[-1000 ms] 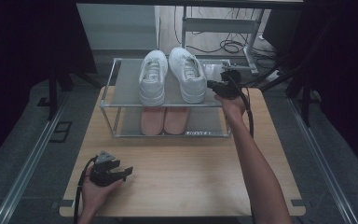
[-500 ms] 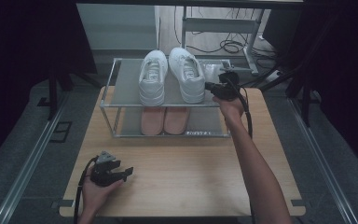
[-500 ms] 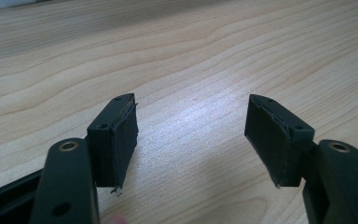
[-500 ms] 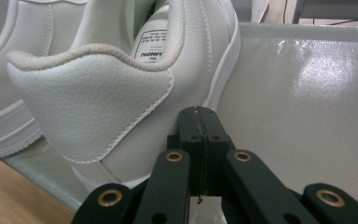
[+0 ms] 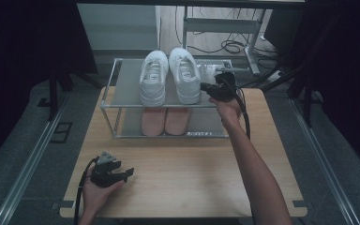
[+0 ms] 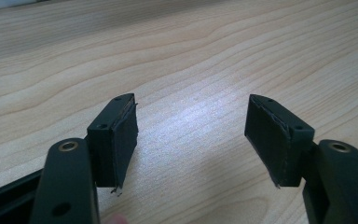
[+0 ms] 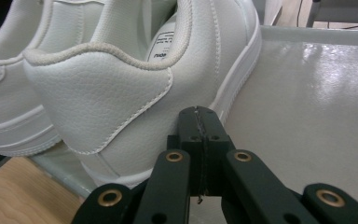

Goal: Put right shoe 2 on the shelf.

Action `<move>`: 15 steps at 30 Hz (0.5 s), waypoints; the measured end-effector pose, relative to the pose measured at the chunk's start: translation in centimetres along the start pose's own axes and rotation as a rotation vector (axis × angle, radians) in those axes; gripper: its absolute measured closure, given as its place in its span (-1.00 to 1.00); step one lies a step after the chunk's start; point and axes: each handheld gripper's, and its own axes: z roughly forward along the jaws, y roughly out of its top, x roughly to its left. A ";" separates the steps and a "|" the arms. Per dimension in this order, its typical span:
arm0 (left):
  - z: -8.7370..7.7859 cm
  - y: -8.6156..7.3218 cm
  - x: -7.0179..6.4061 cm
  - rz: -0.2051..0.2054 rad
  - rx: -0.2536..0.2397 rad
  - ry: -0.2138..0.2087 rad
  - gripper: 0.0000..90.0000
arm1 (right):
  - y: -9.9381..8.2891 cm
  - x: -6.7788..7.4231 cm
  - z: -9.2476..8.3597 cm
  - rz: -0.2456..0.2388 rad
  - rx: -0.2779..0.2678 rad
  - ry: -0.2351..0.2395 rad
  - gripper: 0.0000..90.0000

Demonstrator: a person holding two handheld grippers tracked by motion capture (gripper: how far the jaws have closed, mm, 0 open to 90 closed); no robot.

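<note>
Two white sneakers (image 5: 153, 77) (image 5: 184, 75) stand side by side on the top shelf of a metal shoe rack (image 5: 122, 82). My right gripper (image 5: 205, 87) is up at that shelf, to the right of the pair. In the right gripper view it is shut (image 7: 200, 114) with nothing between its jaws. Its tips lie against the lower heel of the nearer white sneaker (image 7: 102, 93), close to the sole. My left gripper (image 5: 126, 172) rests low on the wooden table (image 5: 192, 178) at the front left, held in a hand. Its jaws stand open (image 6: 193, 126) over bare wood.
A pair of pink shoes (image 5: 164, 121) sits on the rack's lower shelf. The glossy shelf top (image 7: 307, 93) spreads out to the right of the sneaker. Cables and a metal frame (image 5: 225, 28) lie on the floor behind the table.
My right gripper has edged a little to the left, toward the heel of the white sneaker. The left hand and its gripper have stayed put.
</note>
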 end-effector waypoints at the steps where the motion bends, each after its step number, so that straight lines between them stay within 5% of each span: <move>1: 0.0 0.0 0.0 0.000 0.000 0.000 -0.22 | 0.0 0.1 0.0 0.000 0.000 0.004 1.00; 15: 0.0 0.0 0.0 -0.003 -0.002 0.000 -0.23 | 0.0 1.3 0.2 0.012 -0.025 0.042 1.00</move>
